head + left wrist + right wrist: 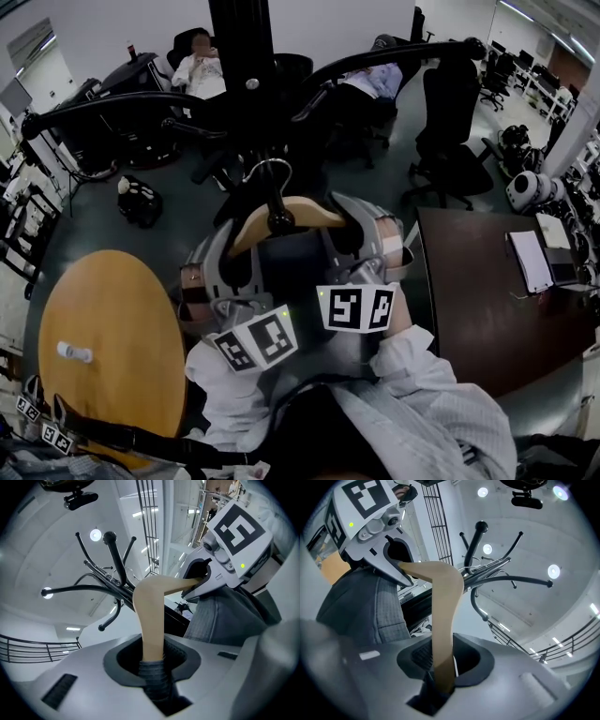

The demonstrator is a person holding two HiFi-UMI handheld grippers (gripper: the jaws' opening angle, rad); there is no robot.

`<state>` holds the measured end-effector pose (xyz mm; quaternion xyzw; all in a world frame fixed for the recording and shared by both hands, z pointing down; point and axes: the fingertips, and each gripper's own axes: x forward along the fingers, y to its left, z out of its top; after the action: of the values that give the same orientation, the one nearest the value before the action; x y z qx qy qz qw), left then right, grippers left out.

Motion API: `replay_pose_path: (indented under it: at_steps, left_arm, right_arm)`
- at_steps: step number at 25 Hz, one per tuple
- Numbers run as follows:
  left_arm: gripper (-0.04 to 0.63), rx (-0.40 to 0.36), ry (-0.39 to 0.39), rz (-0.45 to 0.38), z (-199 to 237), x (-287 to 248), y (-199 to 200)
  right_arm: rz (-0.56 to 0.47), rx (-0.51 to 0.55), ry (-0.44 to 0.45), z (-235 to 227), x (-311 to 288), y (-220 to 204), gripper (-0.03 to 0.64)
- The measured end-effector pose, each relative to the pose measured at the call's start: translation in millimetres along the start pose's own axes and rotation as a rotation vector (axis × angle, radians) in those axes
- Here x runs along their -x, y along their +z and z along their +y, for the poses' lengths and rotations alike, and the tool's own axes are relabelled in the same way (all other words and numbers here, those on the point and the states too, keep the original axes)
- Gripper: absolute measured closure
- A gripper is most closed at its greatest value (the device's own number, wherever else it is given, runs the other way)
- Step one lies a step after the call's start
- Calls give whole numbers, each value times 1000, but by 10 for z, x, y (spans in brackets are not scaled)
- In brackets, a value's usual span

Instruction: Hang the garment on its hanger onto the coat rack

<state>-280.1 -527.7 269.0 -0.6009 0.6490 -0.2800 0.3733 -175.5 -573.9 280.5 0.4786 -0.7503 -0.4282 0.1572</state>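
Wooden curved hanger (309, 211) and seemingly ribbed garment (215, 618) gripped by left claw (152, 667), right claw (440, 674).

Round ceiling lamps (553, 571) glare overhead; fisheye bends the dark-vignetted edges, and the head view is dim.

Both arms are raised in front of the person, with the grippers side by side and pointing upward. The left gripper (152, 665) has its jaws pressed on one end of the hanger (150, 616), and the right gripper (440, 672) on the other end. The forearms, in pale sleeves (412, 361), seem bent close to the body.
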Motion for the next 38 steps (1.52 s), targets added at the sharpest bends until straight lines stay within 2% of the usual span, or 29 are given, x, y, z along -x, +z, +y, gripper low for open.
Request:
replay_pose_path:
  at_steps: [5,11,15,18,20,25,29,31,35,38]
  left_arm:
    - [508,-15,-31,30,-152,-33,-153]
    - [508,-4,-14,-9,-220,-6,-176]
    - [508,11,-34,-22,-165,34,-169]
    - [504,13,-43,-30,-147,129,-129]
    - [478,17,-48,-39,-124,232,-70]
    - [438,56,-73,-78,-181,577,137]
    - [436,49,-66,-90,-142,666,184]
    - [436,104,-78,-130,-88,722,265]
    - [436,330,-116,-246,-91,890,456]
    - [436,466,-87,-306,-92,964,515]
  right_arm:
    - [15,-7,41,174,-42,-115,534]
    - [-21,-5,40,234,-25,-164,534]
    - [-28,-17,50,225,-7,-96,532]
    - [-48,-65,89,243,112,-54,531]
    - [-64,-93,120,233,240,-17,523]
    - [-132,-130,161,209,668,70,495]
    - [-133,-132,185,209,752,117,477]
    - [-123,-151,185,188,779,131,476]
    - [-108,-310,207,204,905,110,476]
    - [-103,-376,168,192,974,109,477]
